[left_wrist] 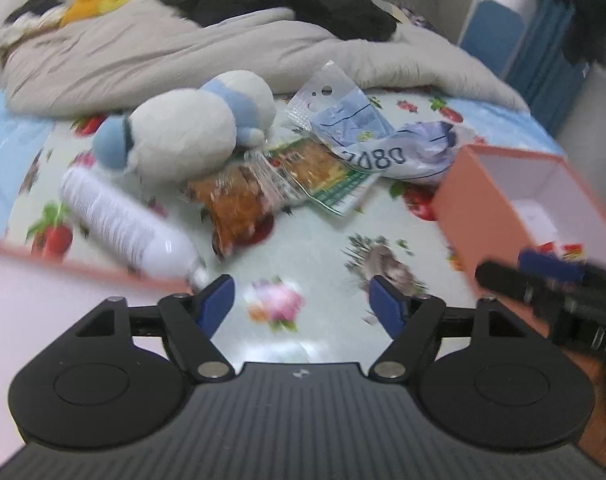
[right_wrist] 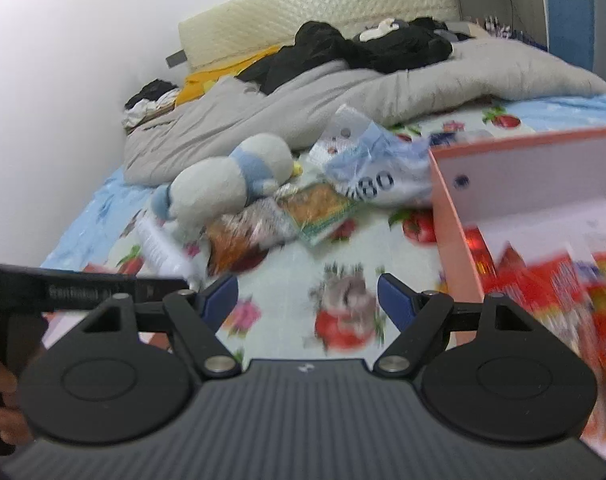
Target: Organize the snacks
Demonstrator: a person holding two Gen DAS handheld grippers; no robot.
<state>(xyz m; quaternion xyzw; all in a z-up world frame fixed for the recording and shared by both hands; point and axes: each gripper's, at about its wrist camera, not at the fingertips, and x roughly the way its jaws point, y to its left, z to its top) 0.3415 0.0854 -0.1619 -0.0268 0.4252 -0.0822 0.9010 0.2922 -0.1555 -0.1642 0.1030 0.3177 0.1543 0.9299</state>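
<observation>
Left wrist view: left gripper (left_wrist: 301, 300) spread wide, empty; snack packets (left_wrist: 279, 184) heaped left of pink box (left_wrist: 483, 204), likely awaiting sorting. Right wrist view: right gripper (right_wrist: 307, 300) equally wide, empty; red packets (right_wrist: 551, 276) already inside that box (right_wrist: 455, 220).

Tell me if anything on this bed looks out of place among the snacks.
Yes. A plush toy lies tipped over against the snack packets, and a white spray bottle lies on its side beside it. Neither is a snack. The blue-and-white bag looks crumpled.
</observation>
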